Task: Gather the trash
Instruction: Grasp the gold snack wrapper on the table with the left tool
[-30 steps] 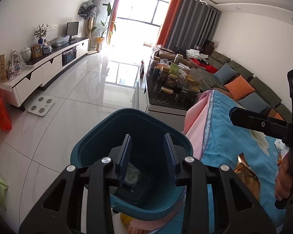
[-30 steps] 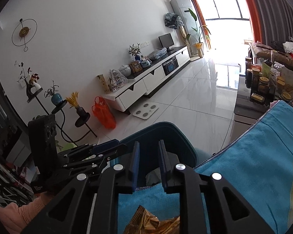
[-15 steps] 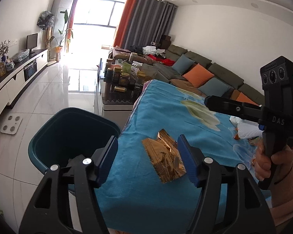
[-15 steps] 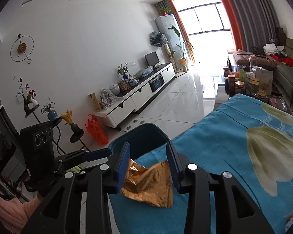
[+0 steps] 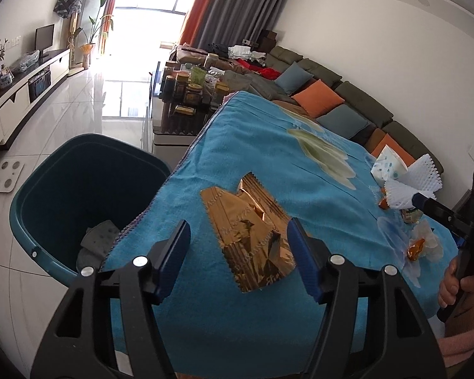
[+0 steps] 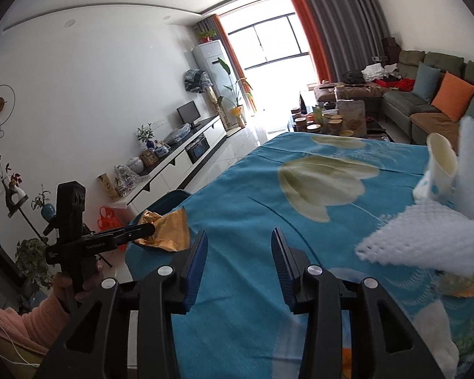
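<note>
Left gripper (image 5: 237,252), fingers spread around the gold wrapper (image 5: 252,233) near the bin (image 5: 79,170), should descend squarely, pinch its crumpled middle; right gripper (image 6: 238,262) spread, empty.

I see white walls (image 6: 104,72), glossy pale floor tiles (image 5: 79,107), bright window (image 6: 268,44) with orange-and-grey curtains (image 6: 328,22), long white TV cabinet (image 6: 186,158), green sectional sofa (image 5: 357,101), cluttered coffee table (image 5: 180,117).

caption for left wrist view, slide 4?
Open left tool poised over gold wrapper on blue cloth, teal bin beside.
</note>
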